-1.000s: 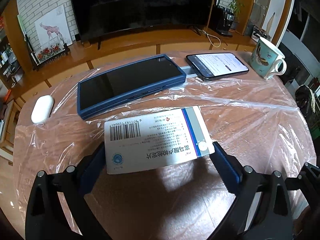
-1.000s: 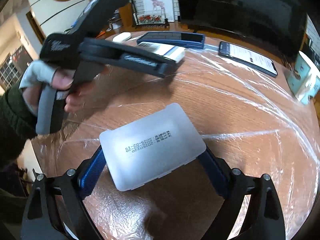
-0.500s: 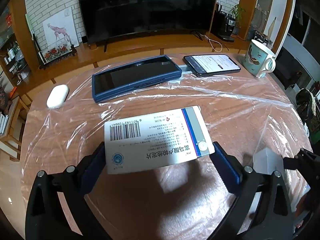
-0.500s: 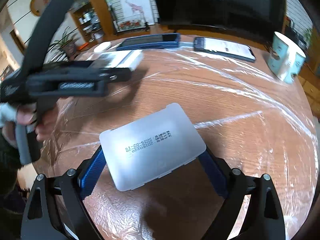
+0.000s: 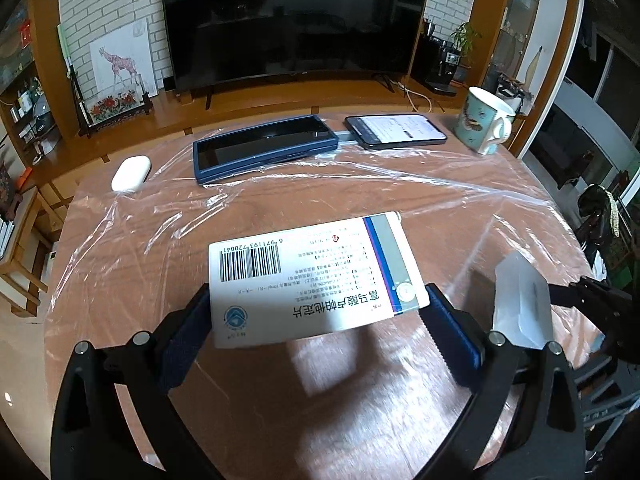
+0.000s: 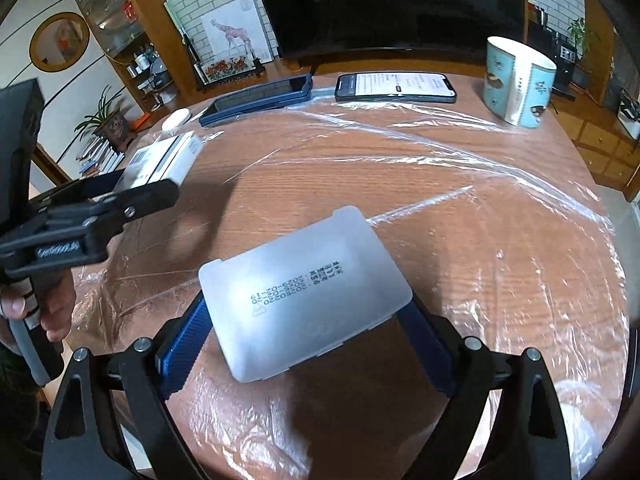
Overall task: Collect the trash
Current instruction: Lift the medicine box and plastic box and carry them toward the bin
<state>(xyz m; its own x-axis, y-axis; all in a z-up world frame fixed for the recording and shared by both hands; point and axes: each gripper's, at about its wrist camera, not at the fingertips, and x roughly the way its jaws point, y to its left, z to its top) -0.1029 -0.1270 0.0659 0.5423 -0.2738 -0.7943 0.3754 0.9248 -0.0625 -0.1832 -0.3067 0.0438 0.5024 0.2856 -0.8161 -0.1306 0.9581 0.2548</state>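
We tilt both grippers down over the table (image 5: 500, 208): our left gripper (image 5: 316, 320) clamps the medicine box (image 5: 312, 280) aloft, our right gripper (image 6: 308, 324) clamps the plastic case (image 6: 304, 292).

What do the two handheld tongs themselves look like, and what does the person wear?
Both tongs, left and right, have black skeletal frames with silver rivets and ridged blue pads. The left one has a grey trigger and white lettering on its side. A dark green sleeve shows.

Glossy film (image 6: 480, 152) over wood-grain table (image 6: 400, 184).
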